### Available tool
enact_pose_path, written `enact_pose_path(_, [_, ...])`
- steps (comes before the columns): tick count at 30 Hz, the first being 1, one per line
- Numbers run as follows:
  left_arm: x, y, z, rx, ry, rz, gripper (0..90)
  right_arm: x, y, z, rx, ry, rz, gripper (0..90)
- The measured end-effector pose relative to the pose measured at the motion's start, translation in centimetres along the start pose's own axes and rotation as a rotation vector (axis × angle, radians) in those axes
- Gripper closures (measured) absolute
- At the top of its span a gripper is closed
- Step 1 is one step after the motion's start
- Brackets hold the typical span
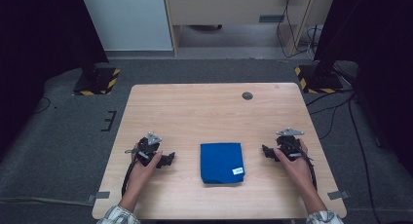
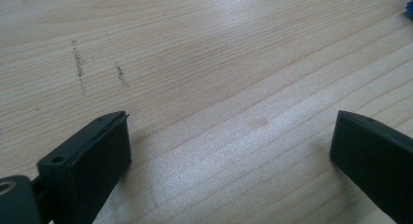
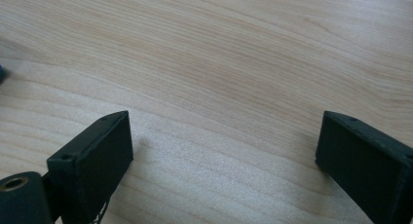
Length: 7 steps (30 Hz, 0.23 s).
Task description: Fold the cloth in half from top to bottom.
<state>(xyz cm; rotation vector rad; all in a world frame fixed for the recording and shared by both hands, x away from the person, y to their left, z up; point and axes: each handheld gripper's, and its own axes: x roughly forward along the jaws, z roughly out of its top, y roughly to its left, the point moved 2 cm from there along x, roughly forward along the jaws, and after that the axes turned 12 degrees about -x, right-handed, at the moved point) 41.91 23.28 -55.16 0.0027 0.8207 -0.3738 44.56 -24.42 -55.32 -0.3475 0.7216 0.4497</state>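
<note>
A folded blue cloth (image 1: 222, 162) with a small white label at its near right corner lies on the wooden table (image 1: 209, 112), between my two hands. My left gripper (image 1: 170, 158) rests low on the table to the cloth's left, pointing toward it. In the left gripper view (image 2: 229, 136) its jaws stand wide apart over bare wood, and a sliver of the blue cloth (image 2: 410, 8) shows at the top right. My right gripper (image 1: 265, 150) sits to the cloth's right. The right gripper view (image 3: 224, 136) shows it open, with nothing between the jaws.
A small dark round disc (image 1: 247, 95) is set in the table near its far edge. Faint dark scuff marks (image 2: 78, 63) streak the wood ahead of the left gripper. Black stands with yellow-black striped bases (image 1: 95, 80) flank the table's far corners.
</note>
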Motion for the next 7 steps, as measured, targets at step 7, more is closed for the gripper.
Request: enact_pose_path(7, [0.01, -0.01, 0.01, 0.001, 0.001, -0.001, 0.2, -0.22, 0.2, -0.17, -0.017, -0.002, 0.018, 6.5])
